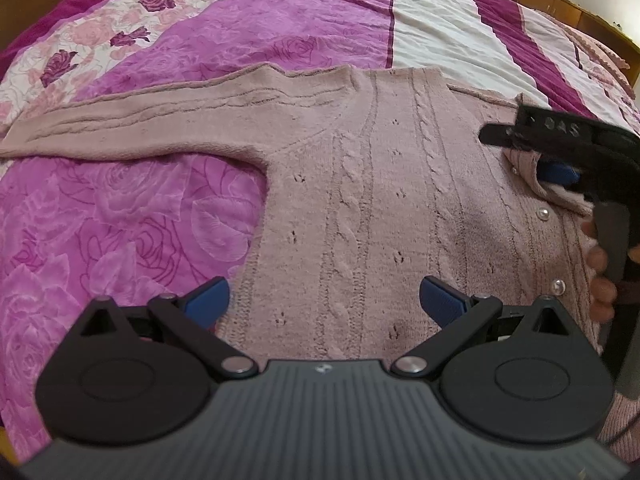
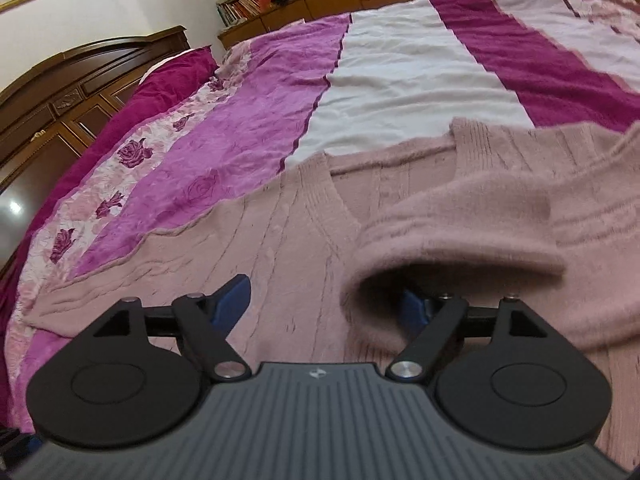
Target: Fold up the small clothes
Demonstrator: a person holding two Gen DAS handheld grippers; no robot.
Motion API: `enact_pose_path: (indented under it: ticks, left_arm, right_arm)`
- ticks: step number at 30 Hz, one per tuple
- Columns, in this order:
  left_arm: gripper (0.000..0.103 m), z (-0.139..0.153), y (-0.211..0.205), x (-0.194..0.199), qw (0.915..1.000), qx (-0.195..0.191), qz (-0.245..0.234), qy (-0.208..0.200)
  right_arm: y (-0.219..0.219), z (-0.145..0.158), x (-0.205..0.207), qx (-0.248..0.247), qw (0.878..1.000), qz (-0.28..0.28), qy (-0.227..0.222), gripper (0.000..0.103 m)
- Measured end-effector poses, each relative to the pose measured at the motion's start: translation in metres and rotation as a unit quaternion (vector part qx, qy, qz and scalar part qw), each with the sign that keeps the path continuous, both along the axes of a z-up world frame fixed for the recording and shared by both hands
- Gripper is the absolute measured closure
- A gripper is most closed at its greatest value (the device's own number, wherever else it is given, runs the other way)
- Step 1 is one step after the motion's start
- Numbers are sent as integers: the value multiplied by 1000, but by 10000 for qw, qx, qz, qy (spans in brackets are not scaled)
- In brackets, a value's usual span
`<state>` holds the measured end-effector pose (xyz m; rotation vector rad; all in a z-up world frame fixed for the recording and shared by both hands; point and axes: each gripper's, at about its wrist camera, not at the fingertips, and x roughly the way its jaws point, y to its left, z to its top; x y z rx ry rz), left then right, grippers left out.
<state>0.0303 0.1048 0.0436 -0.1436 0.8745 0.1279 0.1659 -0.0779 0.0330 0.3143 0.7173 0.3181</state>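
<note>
A dusty-pink cable-knit cardigan (image 1: 360, 200) with pearl buttons lies on the bed, its left sleeve (image 1: 132, 128) stretched flat to the left. My left gripper (image 1: 324, 300) is open and empty just above the cardigan's lower body. My right gripper (image 2: 324, 300) is open; the folded-over right sleeve cuff (image 2: 452, 256) drapes over its right finger, hiding that fingertip. In the left wrist view the right gripper (image 1: 532, 156) sits over the cardigan's button edge with knit around it.
The cardigan (image 2: 288, 240) rests on a purple, pink and white rose-print bedspread (image 1: 280, 32). A dark wooden headboard (image 2: 80, 76) and low wooden cabinets with books (image 2: 240, 8) line the far side. A hand (image 1: 600, 276) holds the right gripper's handle.
</note>
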Motion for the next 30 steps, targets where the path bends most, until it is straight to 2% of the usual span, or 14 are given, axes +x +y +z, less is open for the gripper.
enact_pose_path:
  ticks: [8,22,30]
  left_arm:
    - [0,2,-3,1,10000,2,-41,-24]
    - [0,7,-16,0,9998,32,-201,-61]
    - [0,8,-29,2,9993,32,-383,-21]
  right_arm:
    - [-16,14,-39,-193,9996,187,54,20]
    - [-64,37,-97,-280,9993,123,-221,20]
    - [-93,37,-107,-223,9984,-310,-418,20]
